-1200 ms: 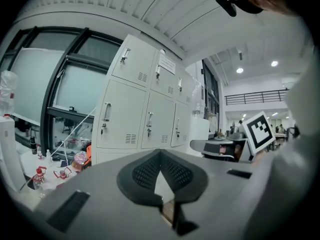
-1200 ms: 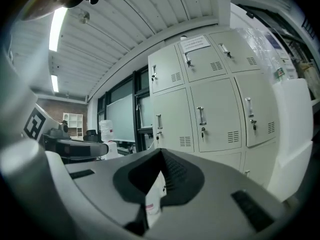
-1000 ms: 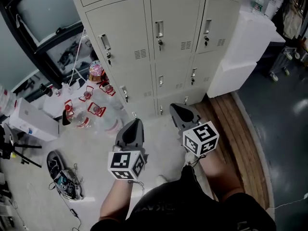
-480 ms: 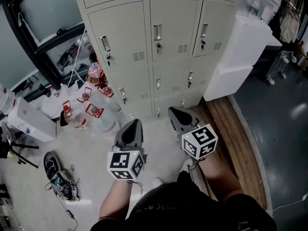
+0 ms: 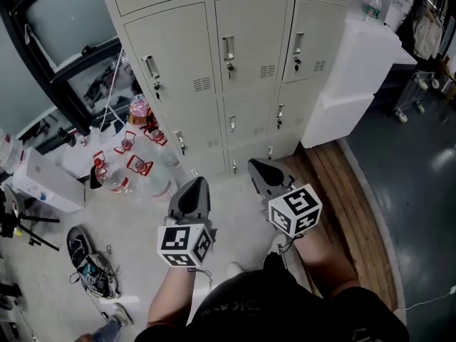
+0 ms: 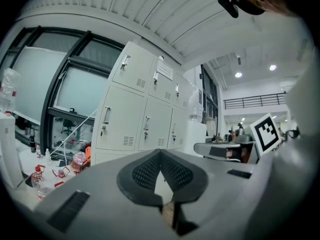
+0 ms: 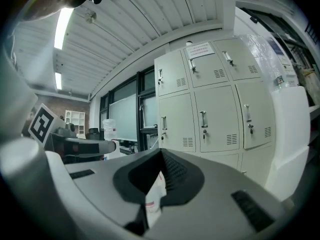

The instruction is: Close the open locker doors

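Both pairs of jaws are seen pressed together with nothing between them. The left gripper (image 5: 198, 185) and right gripper (image 5: 258, 168) are held side by side, well short of the lockers (image 5: 235, 70), whose visible doors all appear shut. A door open outside the views could be missed, and the water bottles (image 5: 125, 169) beside the lockers could be kicked in stepping forward. Against a second ago, the grippers are hardly displaced, and a trouser leg (image 5: 107, 328) has appeared at the lower left.
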`<action>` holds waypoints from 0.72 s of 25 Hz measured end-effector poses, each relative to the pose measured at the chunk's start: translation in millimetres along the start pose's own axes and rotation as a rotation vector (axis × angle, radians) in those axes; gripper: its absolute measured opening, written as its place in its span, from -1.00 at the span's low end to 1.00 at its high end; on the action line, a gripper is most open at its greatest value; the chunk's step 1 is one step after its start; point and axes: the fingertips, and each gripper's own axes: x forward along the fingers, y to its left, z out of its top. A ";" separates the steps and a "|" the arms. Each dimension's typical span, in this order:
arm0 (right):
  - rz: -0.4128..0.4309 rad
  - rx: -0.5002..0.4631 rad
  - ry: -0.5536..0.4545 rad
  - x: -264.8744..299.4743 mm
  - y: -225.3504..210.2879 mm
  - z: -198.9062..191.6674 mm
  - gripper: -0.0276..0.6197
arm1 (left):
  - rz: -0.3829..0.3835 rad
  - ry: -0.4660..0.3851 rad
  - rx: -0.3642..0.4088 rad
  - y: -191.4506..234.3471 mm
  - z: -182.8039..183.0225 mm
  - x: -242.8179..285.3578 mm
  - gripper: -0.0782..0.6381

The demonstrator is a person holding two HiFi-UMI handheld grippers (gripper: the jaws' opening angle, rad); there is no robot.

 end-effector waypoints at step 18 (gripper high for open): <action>-0.003 -0.001 -0.019 -10.6 12.2 3.2 -0.91 | -0.006 -0.005 0.007 -3.0 0.6 -12.5 -0.77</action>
